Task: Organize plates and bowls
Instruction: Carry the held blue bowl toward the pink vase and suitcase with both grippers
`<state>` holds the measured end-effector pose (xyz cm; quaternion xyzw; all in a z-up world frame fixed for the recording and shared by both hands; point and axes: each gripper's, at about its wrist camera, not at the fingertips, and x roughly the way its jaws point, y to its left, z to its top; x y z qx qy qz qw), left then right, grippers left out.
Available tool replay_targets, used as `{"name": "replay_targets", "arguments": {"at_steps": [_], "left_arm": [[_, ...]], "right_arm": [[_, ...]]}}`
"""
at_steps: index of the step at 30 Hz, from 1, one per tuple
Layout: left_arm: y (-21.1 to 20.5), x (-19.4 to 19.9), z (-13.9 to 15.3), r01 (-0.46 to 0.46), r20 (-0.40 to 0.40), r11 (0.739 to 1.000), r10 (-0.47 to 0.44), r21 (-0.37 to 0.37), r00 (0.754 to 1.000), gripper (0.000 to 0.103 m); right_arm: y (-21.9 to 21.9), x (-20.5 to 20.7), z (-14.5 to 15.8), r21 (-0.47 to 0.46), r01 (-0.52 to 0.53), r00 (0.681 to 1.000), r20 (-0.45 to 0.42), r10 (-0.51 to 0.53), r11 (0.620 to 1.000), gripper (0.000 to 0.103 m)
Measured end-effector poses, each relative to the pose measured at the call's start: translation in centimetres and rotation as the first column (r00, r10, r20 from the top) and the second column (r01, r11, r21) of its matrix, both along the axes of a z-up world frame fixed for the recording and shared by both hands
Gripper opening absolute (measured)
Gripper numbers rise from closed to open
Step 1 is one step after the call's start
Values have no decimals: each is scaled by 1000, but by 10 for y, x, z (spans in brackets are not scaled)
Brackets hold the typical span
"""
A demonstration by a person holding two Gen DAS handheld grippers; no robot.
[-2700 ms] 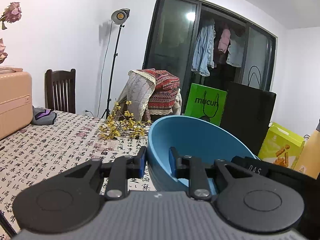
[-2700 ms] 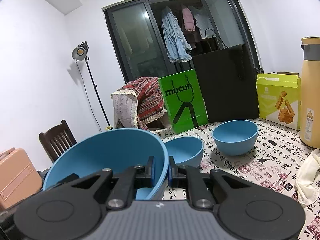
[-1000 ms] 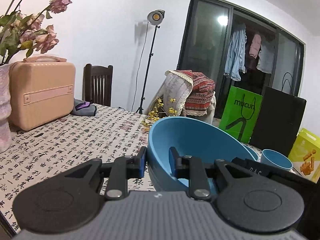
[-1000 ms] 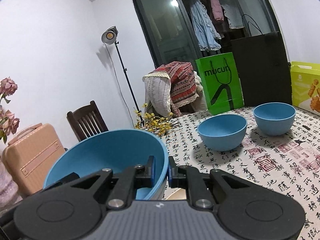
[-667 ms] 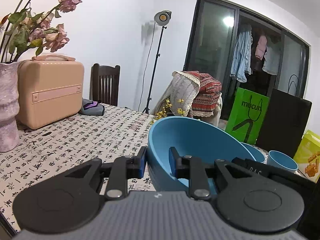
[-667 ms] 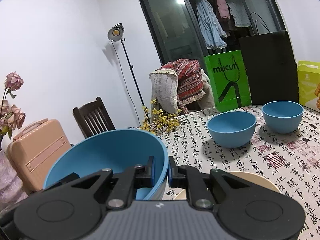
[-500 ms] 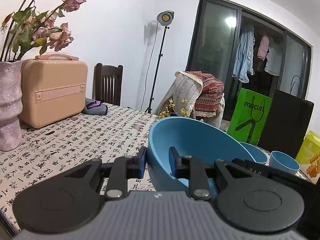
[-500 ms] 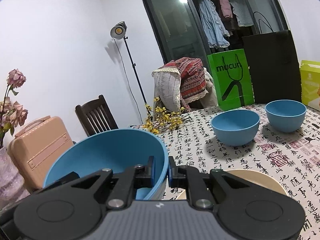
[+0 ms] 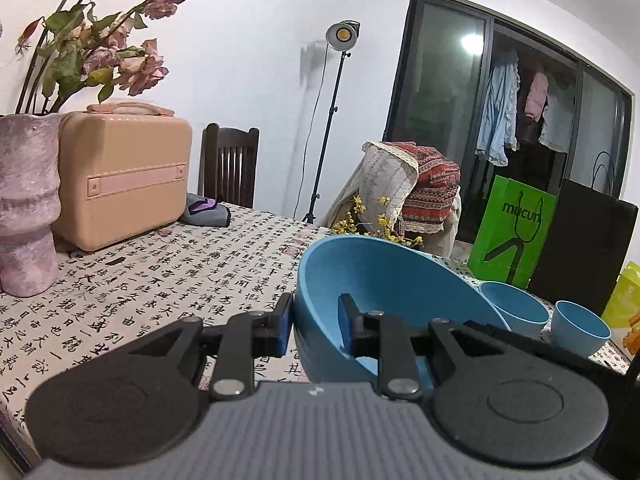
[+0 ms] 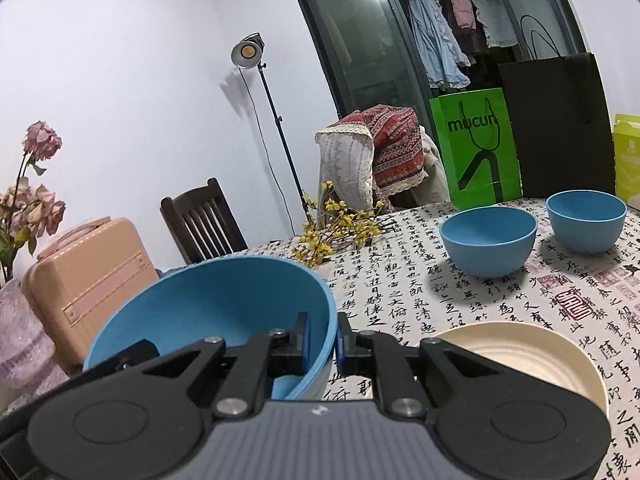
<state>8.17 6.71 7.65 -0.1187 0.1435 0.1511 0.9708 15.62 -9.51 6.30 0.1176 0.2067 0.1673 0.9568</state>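
White walls [image 9: 248, 40], dark glass sliding doors [image 9: 440, 120] with hung clothes [image 9: 496, 120] behind. Lit studio lamp [image 9: 342, 36] on a stand, beside a dark wooden chair [image 9: 228, 164]. Calligraphy-print tablecloth [image 9: 180, 264] below.

Our left gripper [image 9: 312, 326] and right gripper [image 10: 323, 334] look alike: matte black linkage arms with triangular cut-outs, round black discs at the outer corners, silver screw heads at the pivots, blue pads on the fingertips [image 9: 285, 322], and a ribbed grey housing with a small white mark.
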Motion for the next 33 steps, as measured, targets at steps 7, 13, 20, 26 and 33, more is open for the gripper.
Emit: {"name": "replay_targets", "arguments": {"at_steps": [7,13,20,26,33], "left_arm": [[7,-3,-2,-9,-1,1000,9,-6,1000,24],[15,-7,-6,-26,-4,1000,26,-5,1000,24],[22,-15,-14,-23,11,999,23,33,1000,24],[33,-26,-24,-22,17,997,21,73,1000,24],[42,-37,-42,3,-18,993,-1,119,1000,24]], "right_arm": [[7,1,-4,-2,-11,1000,-15,11,1000,12],[16,1,-8,0,-31,999,-21,31,1000,12],[30,-4,-17,-17,-46,999,-12,45,999,16],[41,-12,-30,-38,-93,996,-15,93,995,16],[49,-26,-45,-34,-139,990,-14,138,990,15]]}}
